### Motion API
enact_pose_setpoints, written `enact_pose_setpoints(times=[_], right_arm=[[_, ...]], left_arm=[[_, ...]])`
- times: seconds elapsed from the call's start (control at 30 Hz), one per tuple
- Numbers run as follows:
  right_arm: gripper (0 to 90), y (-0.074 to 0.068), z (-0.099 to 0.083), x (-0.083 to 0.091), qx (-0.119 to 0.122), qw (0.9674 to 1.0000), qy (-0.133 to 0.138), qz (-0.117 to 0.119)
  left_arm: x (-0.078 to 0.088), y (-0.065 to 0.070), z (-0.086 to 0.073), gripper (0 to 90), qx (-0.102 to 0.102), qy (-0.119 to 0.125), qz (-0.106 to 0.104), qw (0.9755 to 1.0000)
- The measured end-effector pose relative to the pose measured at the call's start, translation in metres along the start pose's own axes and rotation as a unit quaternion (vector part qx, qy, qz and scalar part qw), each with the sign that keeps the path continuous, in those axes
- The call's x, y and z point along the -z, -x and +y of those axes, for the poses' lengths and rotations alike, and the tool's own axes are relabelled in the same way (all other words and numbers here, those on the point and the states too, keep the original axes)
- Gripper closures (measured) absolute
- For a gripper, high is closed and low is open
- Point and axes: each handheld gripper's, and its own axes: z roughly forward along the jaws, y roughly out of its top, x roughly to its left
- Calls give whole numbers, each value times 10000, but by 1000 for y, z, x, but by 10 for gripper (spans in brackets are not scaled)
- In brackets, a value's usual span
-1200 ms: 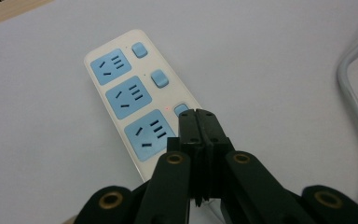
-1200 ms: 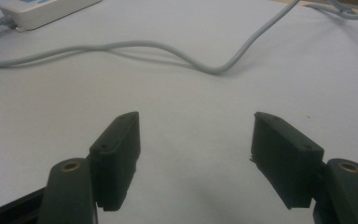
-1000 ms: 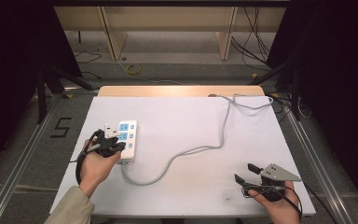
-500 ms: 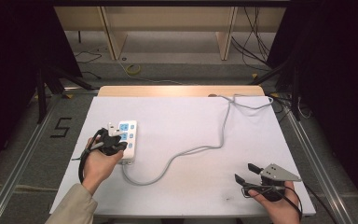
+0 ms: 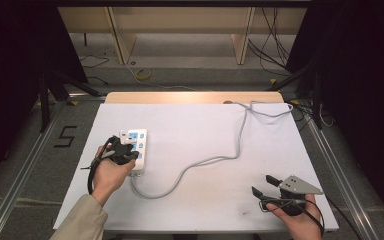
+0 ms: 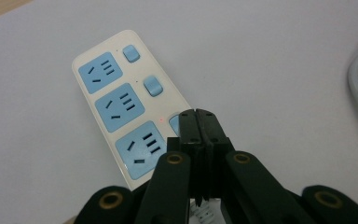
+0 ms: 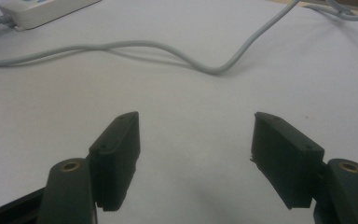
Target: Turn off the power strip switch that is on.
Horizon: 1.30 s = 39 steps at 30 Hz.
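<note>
Tongs point(image 6: 196, 114) closed over power strip point(image 6: 121, 107) switch-side edge.

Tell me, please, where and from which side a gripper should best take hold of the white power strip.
Probably across the narrow width of the power strip, coming from above. It lies flat on the table, its long side walls straight and parallel. Its cable-free end suits best: the grey cable leaves the other end, near the closed left gripper.

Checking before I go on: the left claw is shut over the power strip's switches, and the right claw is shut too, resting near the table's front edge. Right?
Not quite. The right claw is open: the right gripper view shows its jaws wide apart over bare table. The left claw is shut over the power strip, as you said.
</note>
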Motion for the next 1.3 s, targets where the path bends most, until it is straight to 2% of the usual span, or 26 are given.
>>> enact_pose_setpoints(times=[0.8,1.3], right_arm=[[336,0,0,0,-22,10000,-3,-3],[336,0,0,0,-19,10000,4,-3]], left_arm=[[-10,2,7,893,-8,-113,-8,9999],[-19,1,9,892,-18,-241,60,9997]])
